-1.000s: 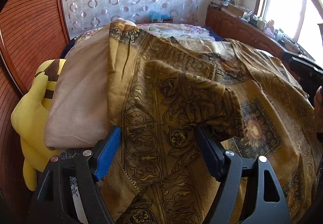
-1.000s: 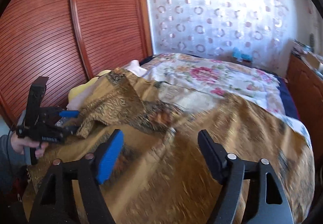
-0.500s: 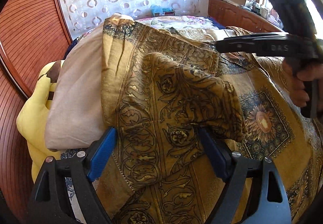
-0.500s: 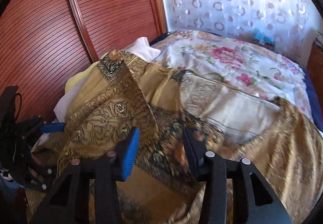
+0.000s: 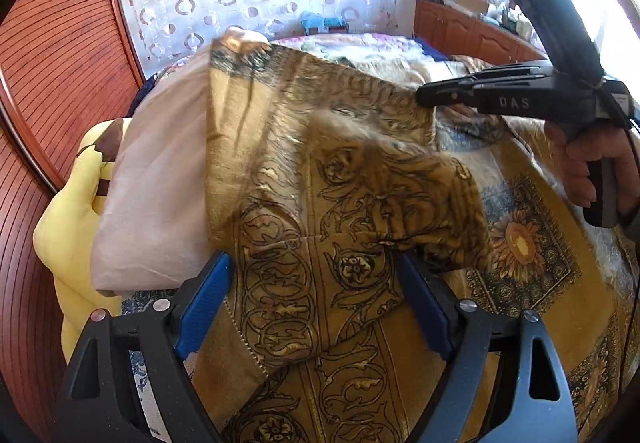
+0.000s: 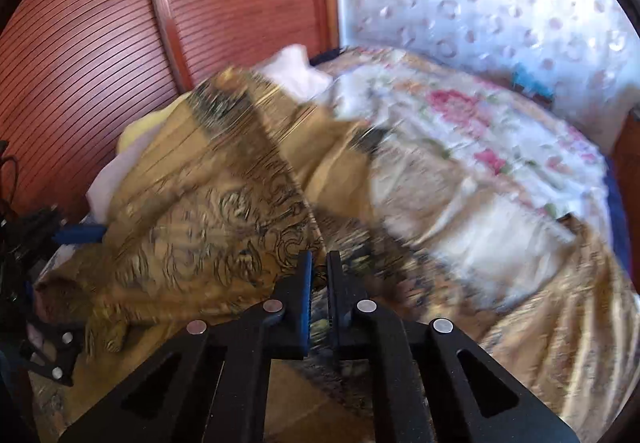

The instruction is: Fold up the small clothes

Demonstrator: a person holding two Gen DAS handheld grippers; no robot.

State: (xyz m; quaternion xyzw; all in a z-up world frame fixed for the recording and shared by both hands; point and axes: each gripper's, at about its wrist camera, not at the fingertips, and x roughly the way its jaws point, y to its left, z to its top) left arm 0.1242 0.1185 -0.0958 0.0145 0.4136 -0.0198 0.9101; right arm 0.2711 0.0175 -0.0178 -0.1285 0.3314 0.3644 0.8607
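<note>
The golden patterned garment [image 5: 328, 179] is spread on the bed [image 6: 500, 131], its near part lying on the golden sunflower cover [image 5: 520, 243] and its far part draped up over a pale pillow [image 5: 160, 183]. A yellow soft toy [image 5: 76, 211] is seen just beside that pillow, against the wooden wardrobe door [image 5: 52, 55].

The left tongs [image 5: 312, 299] are held wide open, the blue pads standing apart on either side of a bunched fold of the garment. No cloth is clamped; the fold passes between the pads and partly covers the tip of the right-hand one. This placement is judged to be a standby position from which the near edge can be taken or steadied.

The right tongs [image 6: 318, 271] are closed on the garment: in the right wrist view the fingers are nearly together with patterned cloth between them, and in the left wrist view the same tongs [image 5: 424, 97] are seen meeting the garment's right edge, which is lifted clear of the cover. The grip is judged to be taken at an edge so that this side can be carried across for a fold. Motion blur obscures the exact seam held.

The garment's long axis runs from the left tongs away toward the pillow. The dark-banded hem [image 5: 240, 59] points toward the far end of the bed; which end is the neck cannot be told.
</note>
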